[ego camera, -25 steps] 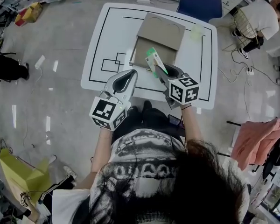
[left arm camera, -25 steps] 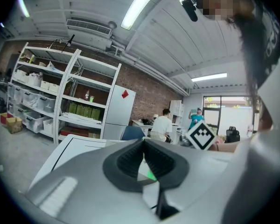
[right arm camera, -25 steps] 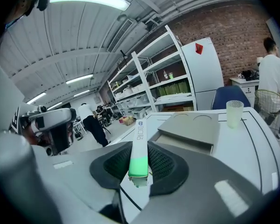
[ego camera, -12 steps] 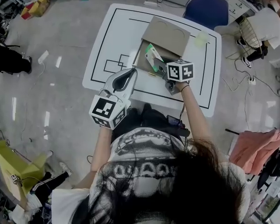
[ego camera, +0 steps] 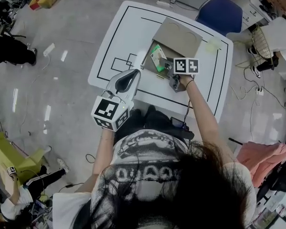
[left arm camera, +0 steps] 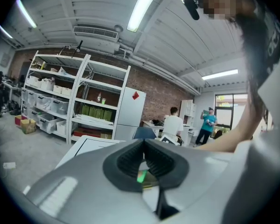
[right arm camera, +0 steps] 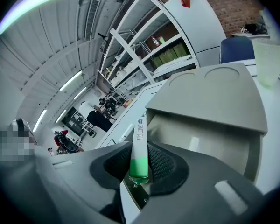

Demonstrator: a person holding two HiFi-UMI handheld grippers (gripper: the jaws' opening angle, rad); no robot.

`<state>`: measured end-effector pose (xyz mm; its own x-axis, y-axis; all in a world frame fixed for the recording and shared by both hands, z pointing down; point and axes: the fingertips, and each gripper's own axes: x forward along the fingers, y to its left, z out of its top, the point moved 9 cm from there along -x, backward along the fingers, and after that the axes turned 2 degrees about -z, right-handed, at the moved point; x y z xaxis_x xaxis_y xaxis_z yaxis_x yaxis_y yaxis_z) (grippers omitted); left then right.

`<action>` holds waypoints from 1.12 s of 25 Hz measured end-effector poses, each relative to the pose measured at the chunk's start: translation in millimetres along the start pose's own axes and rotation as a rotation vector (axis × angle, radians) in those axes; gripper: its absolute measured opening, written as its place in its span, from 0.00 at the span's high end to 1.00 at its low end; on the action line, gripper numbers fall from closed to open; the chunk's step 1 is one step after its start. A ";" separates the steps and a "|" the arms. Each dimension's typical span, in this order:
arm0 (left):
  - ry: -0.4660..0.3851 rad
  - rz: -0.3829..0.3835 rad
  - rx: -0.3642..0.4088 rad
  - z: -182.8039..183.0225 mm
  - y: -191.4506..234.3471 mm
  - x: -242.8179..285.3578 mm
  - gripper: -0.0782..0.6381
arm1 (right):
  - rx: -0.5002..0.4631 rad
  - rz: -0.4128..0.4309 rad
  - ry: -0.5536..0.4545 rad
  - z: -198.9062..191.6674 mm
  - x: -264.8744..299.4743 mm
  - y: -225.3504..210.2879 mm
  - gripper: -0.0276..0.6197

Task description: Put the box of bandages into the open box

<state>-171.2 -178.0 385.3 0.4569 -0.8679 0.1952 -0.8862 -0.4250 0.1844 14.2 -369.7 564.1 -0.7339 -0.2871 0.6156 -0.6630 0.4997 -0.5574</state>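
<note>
The bandage box (ego camera: pixel 158 59) is a slim white and green carton. My right gripper (ego camera: pixel 166 67) is shut on its green end, and it hangs over the near part of the open cardboard box (ego camera: pixel 168 52). In the right gripper view the bandage box (right arm camera: pixel 139 146) stands edge-on between the dark pads, above the open box's inner wall (right arm camera: pixel 210 136) and its raised flap (right arm camera: pixel 210 94). My left gripper (ego camera: pixel 126 81) is held near the table's front edge, left of the open box. In its own view the left gripper (left arm camera: pixel 143 164) is shut with nothing in it.
The white table (ego camera: pixel 119 37) carries black marked lines. A pale plastic cup (ego camera: pixel 213 45) stands right of the open box, and a blue chair (ego camera: pixel 219 15) is behind the table. Shelving (left arm camera: pixel 70 101) and people are farther off in the room.
My right gripper has carried the bandage box forward from the table's front edge to over the open box. The left gripper has stayed where it was.
</note>
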 end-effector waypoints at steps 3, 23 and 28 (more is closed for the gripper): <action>-0.003 0.013 -0.003 0.6 1.9 -3.0 0.89 | 0.041 0.012 0.013 0.0 7.2 -4.9 0.81; 0.007 0.013 -0.005 -1.8 0.2 -5.1 0.89 | -0.121 -0.088 0.031 8.2 -6.1 -3.1 0.67; 0.010 -0.003 -0.004 -0.9 1.2 -4.9 0.89 | -0.122 -0.039 -0.069 15.0 -28.8 15.0 0.68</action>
<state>-174.4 -174.0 385.5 0.4601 -0.8641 0.2041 -0.8846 -0.4264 0.1891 23.2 -366.3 529.7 -0.7194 -0.3614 0.5931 -0.6711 0.5819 -0.4594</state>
